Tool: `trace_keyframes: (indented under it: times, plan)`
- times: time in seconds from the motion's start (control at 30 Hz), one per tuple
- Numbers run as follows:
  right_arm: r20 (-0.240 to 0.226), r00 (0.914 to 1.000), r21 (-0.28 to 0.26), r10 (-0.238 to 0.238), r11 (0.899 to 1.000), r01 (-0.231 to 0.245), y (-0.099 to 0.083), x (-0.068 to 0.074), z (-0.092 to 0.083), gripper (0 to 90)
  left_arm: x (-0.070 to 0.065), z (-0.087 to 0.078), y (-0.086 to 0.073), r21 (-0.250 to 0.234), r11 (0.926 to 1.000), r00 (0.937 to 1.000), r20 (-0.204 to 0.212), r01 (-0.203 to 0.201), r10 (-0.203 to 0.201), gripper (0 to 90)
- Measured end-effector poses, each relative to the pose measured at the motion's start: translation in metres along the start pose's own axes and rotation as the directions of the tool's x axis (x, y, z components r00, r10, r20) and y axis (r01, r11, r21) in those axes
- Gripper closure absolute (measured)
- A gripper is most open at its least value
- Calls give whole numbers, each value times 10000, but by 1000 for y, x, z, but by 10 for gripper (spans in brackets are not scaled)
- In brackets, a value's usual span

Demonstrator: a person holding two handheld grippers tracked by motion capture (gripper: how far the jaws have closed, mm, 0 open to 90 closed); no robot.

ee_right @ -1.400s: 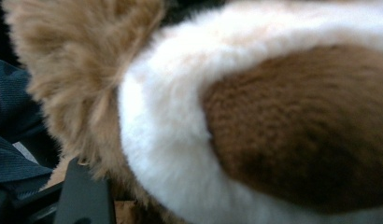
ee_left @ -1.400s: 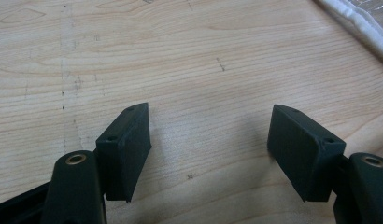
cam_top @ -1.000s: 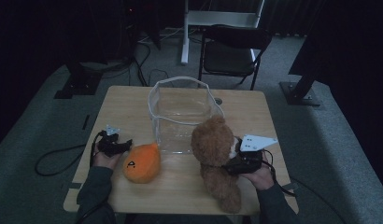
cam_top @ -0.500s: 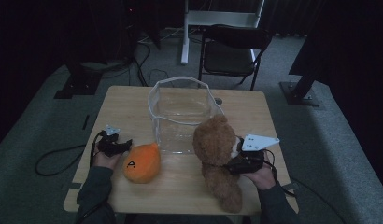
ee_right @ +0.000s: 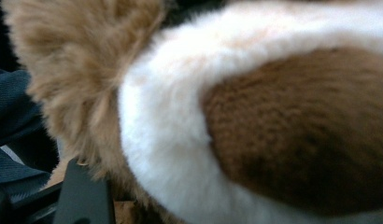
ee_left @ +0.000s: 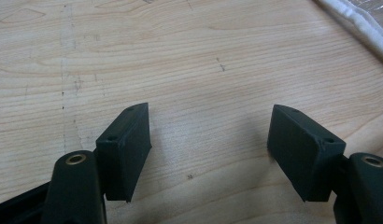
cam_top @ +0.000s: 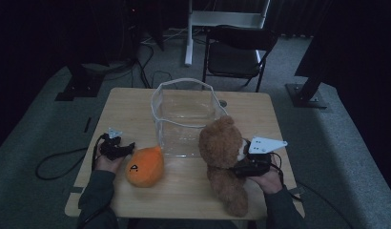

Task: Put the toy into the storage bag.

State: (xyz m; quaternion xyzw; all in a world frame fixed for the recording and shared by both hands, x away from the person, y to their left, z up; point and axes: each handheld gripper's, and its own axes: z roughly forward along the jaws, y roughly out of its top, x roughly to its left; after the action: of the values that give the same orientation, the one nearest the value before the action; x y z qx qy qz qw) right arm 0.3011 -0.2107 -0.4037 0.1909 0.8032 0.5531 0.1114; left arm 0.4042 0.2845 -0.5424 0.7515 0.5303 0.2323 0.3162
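Your right gripper sits against the teddy bear, which stands on the surface beside the clear container; whether its jaws are pressing the plush cannot be told. The bear looks light, soft and compressible; grip its torso, not a limb. Your left gripper has its jaws wide and empty.

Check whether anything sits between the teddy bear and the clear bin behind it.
Nothing visible does. The teddy bear stands right against the front of the clear bin, whose top is open; the orange plush toy lies off to its left.
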Motion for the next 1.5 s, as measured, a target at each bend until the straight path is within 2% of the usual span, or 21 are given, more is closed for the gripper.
trace_keyframes:
  times: [0.73,1.5]
  plan:
    - [468,9989,-109,75,9999,-70,1,-6,-10,330,0,0,0,-10,10000,10000,-3,9,-9,306]
    - [1194,9925,-190,248,9996,-227,1,-20,-16,331,0,0,0,-13,10000,10000,-6,11,-11,306]
